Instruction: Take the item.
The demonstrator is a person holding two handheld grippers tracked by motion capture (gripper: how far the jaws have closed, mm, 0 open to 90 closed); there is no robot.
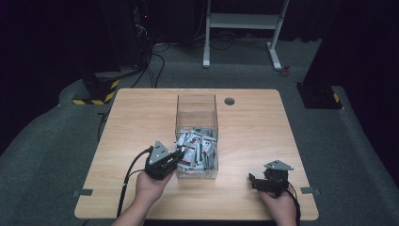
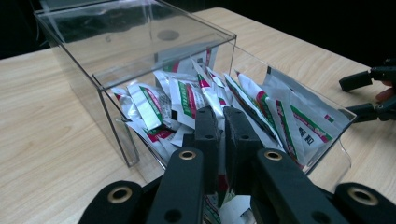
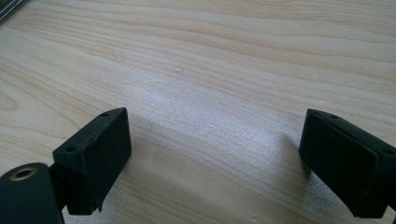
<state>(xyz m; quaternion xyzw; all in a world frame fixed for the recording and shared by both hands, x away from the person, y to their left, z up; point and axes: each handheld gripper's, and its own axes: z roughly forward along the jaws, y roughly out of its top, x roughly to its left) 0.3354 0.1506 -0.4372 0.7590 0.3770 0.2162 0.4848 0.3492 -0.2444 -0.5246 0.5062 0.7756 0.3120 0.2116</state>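
Note:
A clear plastic box [image 1: 196,96] stands at the table's middle, its near half piled with white sachets [image 1: 200,143] printed in red and green. My left gripper [image 1: 180,155] reaches over the box's near left corner. In the left gripper view its jaws [image 2: 222,114] stand almost together among the sachets [image 2: 187,98], shut on a sachet [image 2: 218,186] whose strip shows between them lower down. My right gripper [image 1: 253,181] rests near the front right of the table, open. Bare wood [image 3: 215,144] lies between its jaws. It also appears in the left gripper view, open beside the box [image 2: 357,97].
A round cable hole [image 1: 229,101] sits in the tabletop behind the box on the right. The box's far half [image 2: 116,56] holds nothing. On the floor beyond stand a white desk frame [image 1: 244,21] and a yellow-and-black striped base [image 1: 96,94].

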